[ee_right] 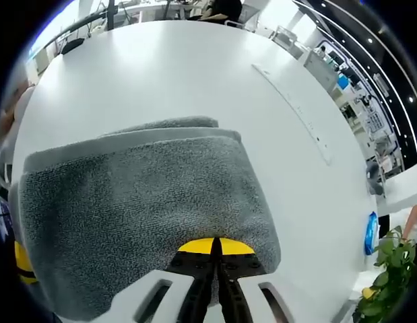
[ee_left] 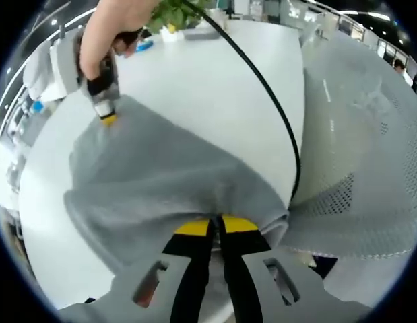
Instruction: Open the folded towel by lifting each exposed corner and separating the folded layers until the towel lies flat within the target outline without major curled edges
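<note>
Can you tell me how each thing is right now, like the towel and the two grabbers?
towel: grey, folded in layers, on the white table
left gripper: shut on towel edge
right gripper: shut on towel edge
black cable: hanging loose across the table

We see a grey terry-cloth towel point(ee_right: 141, 202) lying folded in layers on the white table, its rolled fold edge thick, one side lifted.
</note>
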Available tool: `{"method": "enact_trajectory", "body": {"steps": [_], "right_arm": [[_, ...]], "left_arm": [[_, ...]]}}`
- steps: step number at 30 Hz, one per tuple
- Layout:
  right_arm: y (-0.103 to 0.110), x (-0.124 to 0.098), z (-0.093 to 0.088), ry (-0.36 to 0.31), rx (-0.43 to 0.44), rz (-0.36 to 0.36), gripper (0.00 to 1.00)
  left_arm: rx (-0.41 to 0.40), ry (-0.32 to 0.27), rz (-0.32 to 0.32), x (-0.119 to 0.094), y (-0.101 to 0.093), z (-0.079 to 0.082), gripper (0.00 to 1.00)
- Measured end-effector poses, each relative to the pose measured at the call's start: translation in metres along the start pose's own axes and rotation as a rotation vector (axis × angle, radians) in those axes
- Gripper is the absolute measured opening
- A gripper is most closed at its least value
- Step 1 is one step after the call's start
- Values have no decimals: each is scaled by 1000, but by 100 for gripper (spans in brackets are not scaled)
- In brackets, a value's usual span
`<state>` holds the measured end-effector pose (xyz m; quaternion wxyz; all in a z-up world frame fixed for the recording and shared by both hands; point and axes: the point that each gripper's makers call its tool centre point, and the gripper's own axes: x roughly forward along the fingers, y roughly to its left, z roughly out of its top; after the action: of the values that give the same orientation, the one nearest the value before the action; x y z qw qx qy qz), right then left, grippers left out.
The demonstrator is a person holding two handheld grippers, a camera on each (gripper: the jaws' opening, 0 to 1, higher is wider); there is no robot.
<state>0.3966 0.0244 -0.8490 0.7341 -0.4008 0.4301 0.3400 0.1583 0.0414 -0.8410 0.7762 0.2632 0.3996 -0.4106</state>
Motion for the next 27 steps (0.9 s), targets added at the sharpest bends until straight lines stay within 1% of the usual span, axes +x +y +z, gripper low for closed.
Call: {"method": "enact_trajectory", "body": {"steps": [5,10,16,18,20,22,23,24,26,27], "right_arm": [[-1,1,0,-8,12,9,0],[-2,2,1,-3,-4,9,0],[-2,2,2,4,-10,11,0],[-2,2,2,2,-14,9,0],[-2,2,2,-4,-14,5,0],[-2,2,2,-11,-14,-4,0],[-1,2,2,-14,-24,-12,0],[-1,2,2,-14,-36,-18,0],[-1,3,2,-20,-49,-26,0],[-2,2,2,-26,-47,-30,0]], "left_arm": [[-12,3,-3,1,0,2,5],[-21,-5,1,2,-1,3,5],[-16,0,12,2,-1,4,5],[-39,-9,15,2,0,4,5],[-110,-11,32,2,1,3,5],[-95,-16,38,2,0,4,5],[-63,-21,40,2,-1,4,5],[-61,-22,37,2,-1,4,5],[-90,-39,17,2,1,4,5],[-128,-55,7,2,1,4,5]]}}
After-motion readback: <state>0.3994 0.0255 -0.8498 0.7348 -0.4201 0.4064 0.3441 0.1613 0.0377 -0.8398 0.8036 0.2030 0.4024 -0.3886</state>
